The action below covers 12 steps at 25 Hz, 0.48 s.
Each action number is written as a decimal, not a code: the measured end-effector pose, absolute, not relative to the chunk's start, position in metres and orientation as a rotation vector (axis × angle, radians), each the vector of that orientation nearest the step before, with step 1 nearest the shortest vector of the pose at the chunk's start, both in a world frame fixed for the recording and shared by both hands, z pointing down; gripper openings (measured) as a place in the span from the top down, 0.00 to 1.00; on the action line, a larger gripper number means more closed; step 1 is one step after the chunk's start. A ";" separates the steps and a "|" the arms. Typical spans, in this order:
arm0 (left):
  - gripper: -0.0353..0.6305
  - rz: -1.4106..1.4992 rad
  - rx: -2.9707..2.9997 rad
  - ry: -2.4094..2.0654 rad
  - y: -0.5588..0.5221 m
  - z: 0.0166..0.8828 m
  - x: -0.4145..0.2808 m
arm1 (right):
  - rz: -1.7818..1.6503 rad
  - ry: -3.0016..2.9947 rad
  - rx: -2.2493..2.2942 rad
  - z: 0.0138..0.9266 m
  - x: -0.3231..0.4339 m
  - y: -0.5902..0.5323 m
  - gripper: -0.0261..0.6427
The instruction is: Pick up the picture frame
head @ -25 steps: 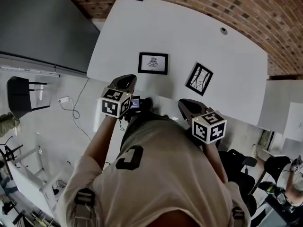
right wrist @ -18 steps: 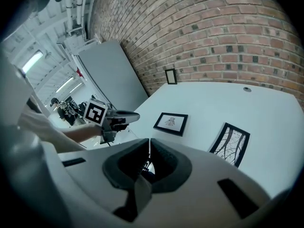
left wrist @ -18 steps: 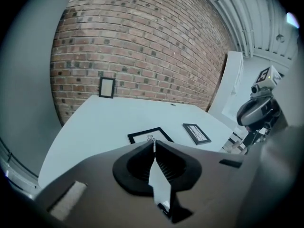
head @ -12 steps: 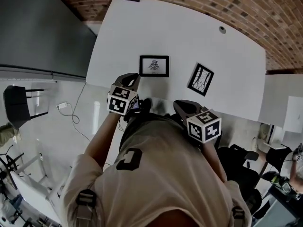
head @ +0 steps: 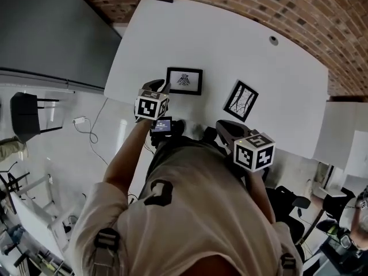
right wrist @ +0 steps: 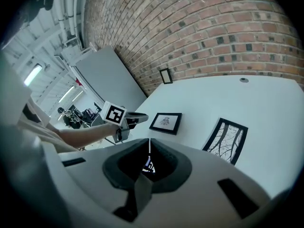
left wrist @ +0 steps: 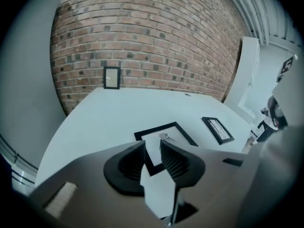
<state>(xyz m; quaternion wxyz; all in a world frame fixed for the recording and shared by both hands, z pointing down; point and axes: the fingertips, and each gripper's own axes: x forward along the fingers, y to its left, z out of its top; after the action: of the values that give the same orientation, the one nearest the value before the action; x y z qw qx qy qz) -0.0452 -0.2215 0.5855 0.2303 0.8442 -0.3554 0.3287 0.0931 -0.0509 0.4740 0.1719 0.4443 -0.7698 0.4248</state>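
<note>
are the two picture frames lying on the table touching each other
No, the head view shows bare white table between the frame with the small drawing and the angled frame with the branch drawing.

Table (head: 230, 45) top is smooth matt white; brick wall (head: 322, 16) behind it is rough and matt, with pale mortar lines. Picture frame (head: 184, 80) has a thin black matt moulding round a white paper print, and the second frame (head: 241, 100) has the same black finish. Right gripper (right wrist: 148, 141) shell is smooth matt grey plastic with black matt pads (right wrist: 171, 165), person's shirt (head: 195, 211) is soft light cloth, floor (head: 69, 148) is pale with some shine.
</note>
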 end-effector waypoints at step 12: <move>0.57 1.061 2.146 -1.155 -0.236 0.627 -0.049 | 1.230 -2.201 1.220 0.479 0.123 -0.045 0.95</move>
<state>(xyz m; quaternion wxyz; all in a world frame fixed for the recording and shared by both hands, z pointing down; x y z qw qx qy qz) -0.0494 -0.2360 0.6268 0.2394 0.7838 -0.4220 0.3877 0.1228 -0.0455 0.4787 0.1696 0.4292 -0.7744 0.4329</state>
